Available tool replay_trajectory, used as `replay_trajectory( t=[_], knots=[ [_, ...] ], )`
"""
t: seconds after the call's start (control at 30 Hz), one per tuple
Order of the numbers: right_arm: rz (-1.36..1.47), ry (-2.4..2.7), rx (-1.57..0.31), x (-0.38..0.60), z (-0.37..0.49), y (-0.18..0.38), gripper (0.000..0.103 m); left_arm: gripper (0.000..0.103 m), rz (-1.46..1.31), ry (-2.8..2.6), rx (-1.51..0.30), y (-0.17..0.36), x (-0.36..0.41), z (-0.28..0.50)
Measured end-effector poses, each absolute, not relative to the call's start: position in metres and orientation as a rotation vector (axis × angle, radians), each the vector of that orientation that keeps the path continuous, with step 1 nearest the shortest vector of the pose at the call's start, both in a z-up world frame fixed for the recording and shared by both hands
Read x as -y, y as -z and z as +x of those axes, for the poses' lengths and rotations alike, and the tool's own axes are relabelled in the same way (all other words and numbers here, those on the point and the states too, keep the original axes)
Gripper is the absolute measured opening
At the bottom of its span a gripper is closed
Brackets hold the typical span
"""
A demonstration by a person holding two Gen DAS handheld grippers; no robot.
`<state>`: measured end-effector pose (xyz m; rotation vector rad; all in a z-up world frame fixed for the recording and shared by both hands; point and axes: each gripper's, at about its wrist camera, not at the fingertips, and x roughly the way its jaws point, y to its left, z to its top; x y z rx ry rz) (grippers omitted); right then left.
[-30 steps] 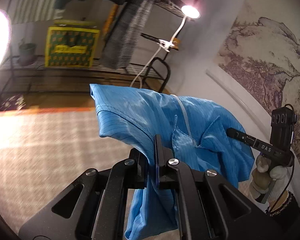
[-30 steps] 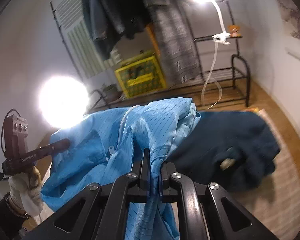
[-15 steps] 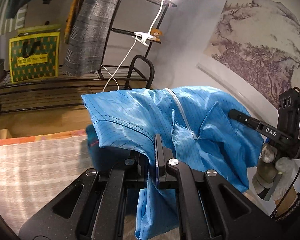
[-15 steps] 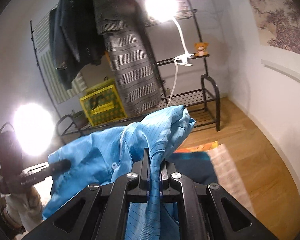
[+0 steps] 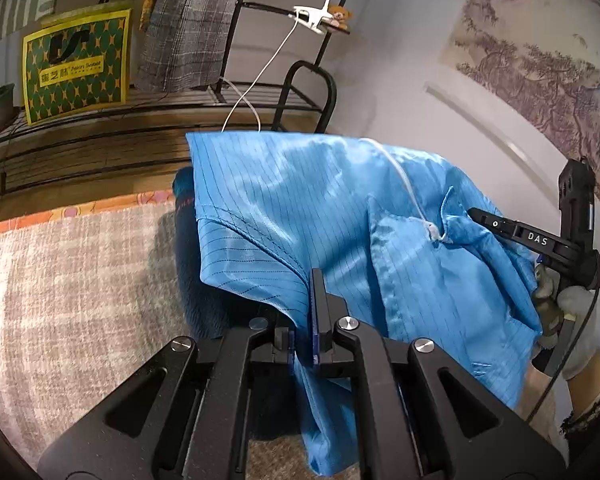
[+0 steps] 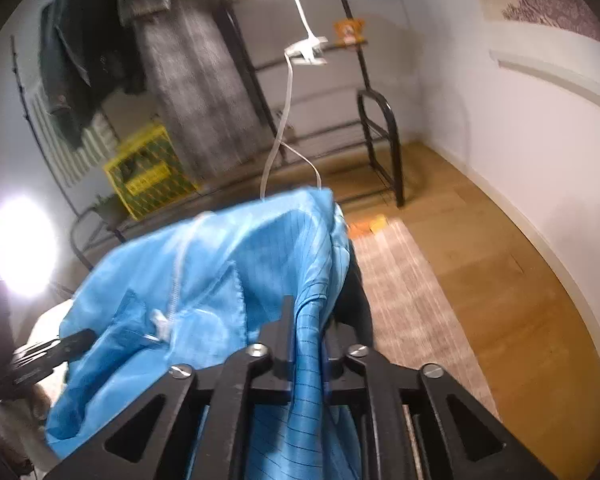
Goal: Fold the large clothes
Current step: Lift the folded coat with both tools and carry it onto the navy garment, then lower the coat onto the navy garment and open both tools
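Fingers of the left gripper are clenched on a fold of the blue garment, the cloth running up between them and spreading ahead and to their right; fingers of the right gripper have the other fold between them, and their jaws are opening, with a slight gap now at the pads, so whether they still press the cloth cannot be told. The garment hangs stretched between the two grippers, above a dark garment that lies just ahead of and below the left fingers on the pale rug. A white drawstring crosses the blue cloth toward the right gripper, which a gloved hand carries. Likely fault from here: as the right fingers part, that side may slip out before the cloth is laid flat, so the fold would land skewed or bunched. A second risk is that the hanging hem below the left fingers tucks under and creases. The drawstring could also snag on a fingertip during release.
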<state>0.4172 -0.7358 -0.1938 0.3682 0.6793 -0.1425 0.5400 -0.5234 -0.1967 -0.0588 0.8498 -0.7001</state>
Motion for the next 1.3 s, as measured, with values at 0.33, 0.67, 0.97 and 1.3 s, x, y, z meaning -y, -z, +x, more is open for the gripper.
replay_trajectory(
  t=[0.33, 0.67, 0.97, 1.3],
  knots=[
    [0.390, 0.242, -0.677, 0.732, 0.389, 0.173, 0.034, 0.005, -0.038, 0.695, -0.848, 0.163, 0.503, 0.520],
    [0.338, 0.236, -0.589, 0.686, 0.333, 0.092, 0.034, 0.005, -0.025, 0.705, -0.766, 0.088, 0.458, 0.460],
    [0.277, 0.228, -0.492, 0.625, 0.257, -0.001, 0.034, 0.005, -0.012, 0.705, -0.643, -0.004, 0.400, 0.380],
    [0.229, 0.200, -0.430, 0.541, 0.160, -0.084, 0.034, 0.005, 0.026, 0.722, -0.476, -0.099, 0.320, 0.267]
  ],
)
